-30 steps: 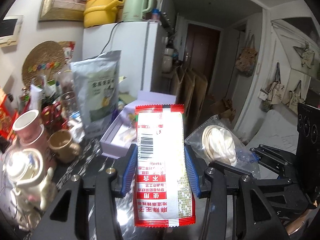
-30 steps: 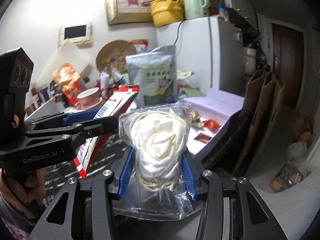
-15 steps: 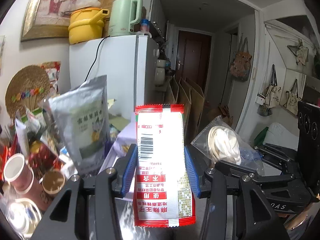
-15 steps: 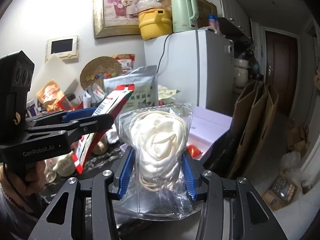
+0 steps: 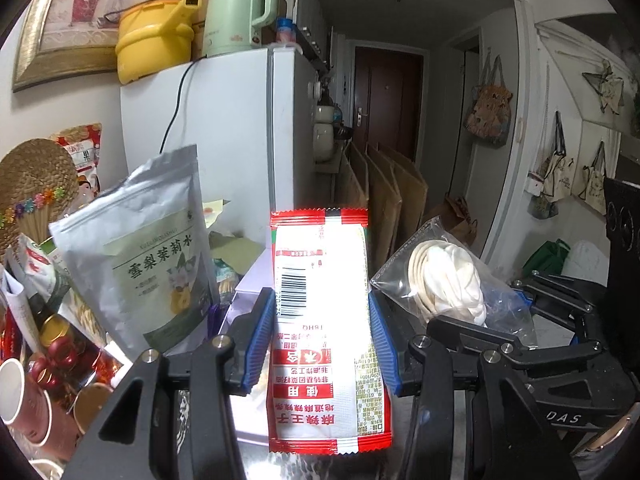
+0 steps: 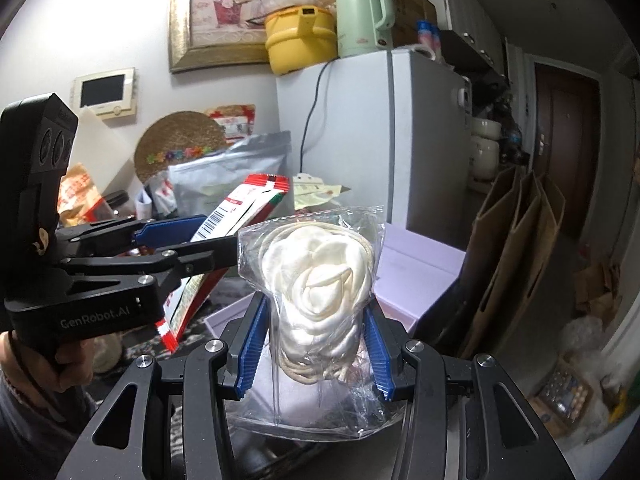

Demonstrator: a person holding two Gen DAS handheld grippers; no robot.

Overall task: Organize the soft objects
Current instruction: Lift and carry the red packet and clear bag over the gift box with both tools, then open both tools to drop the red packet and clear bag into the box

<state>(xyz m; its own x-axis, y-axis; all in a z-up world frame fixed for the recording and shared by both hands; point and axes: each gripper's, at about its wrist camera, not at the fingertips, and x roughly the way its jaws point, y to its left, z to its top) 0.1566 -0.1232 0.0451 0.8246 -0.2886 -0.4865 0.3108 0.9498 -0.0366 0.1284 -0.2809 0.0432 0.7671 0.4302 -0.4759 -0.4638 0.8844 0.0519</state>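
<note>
Cluttered kitchen, left wrist: left gripper (image 5: 322, 336) fingers pinch a red sachet (image 5: 326, 328), held aloft. Right wrist: right gripper (image 6: 314, 340) fingers pinch a clear bag (image 6: 316, 292) above the lilac box (image 6: 420, 272). Both seemingly remain unplaced.

White fridge (image 5: 236, 128) is my landmark. On its top: yellow pot (image 5: 154, 46), pale green kettle (image 5: 240, 8) just right of pot. Black cord (image 5: 176, 104) runs down fridge front. Framed flower picture (image 6: 224, 12) on wall left of fridge. Below that, round woven mat (image 6: 180, 148). Silver stand-up pouch (image 5: 140, 252) in front of fridge, lower left. Lilac box (image 6: 416, 272) at fridge foot, to my right. Brown paper bags (image 6: 516, 256) lean right of fridge; dark door (image 5: 386, 100) beyond. I see pink cup (image 5: 20, 404) far left of pouch.
</note>
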